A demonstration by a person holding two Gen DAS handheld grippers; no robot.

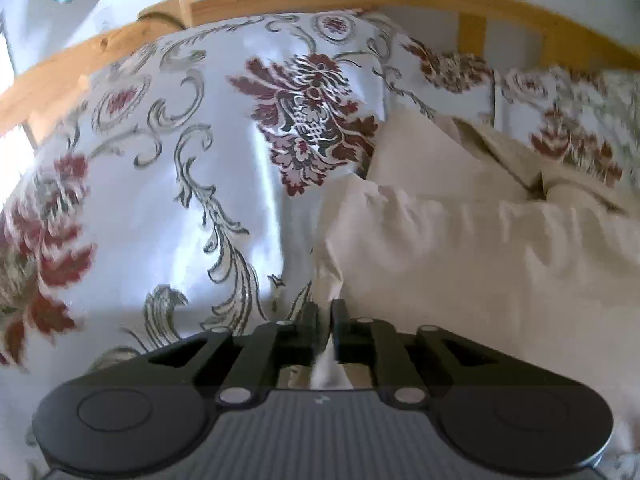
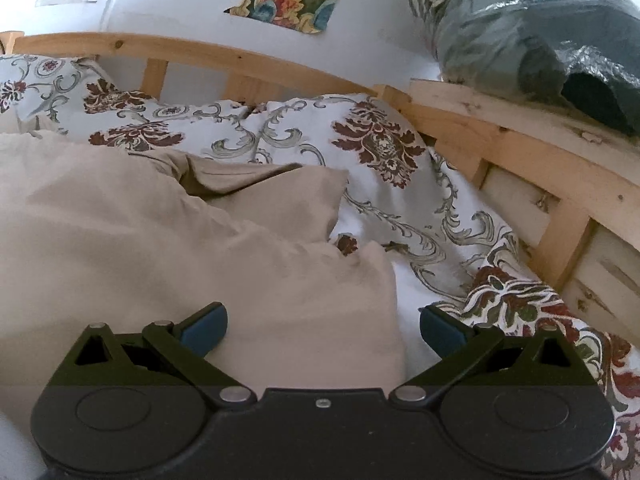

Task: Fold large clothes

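We find a wooden bed frame [image 2: 280,62] holding a flowered bedspread [image 1: 168,184]. On it lies the beige garment [image 2: 120,232], rumpled, its long axis running across the bed, one folded corner pointing toward the headboard. Our left gripper [image 1: 325,312] is clamped on its edge; our right gripper [image 2: 323,326] stands wide apart above the cloth.

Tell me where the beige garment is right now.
The beige garment lies crumpled on the floral bedspread; the left gripper pinches its edge, and the open right gripper hovers over it.
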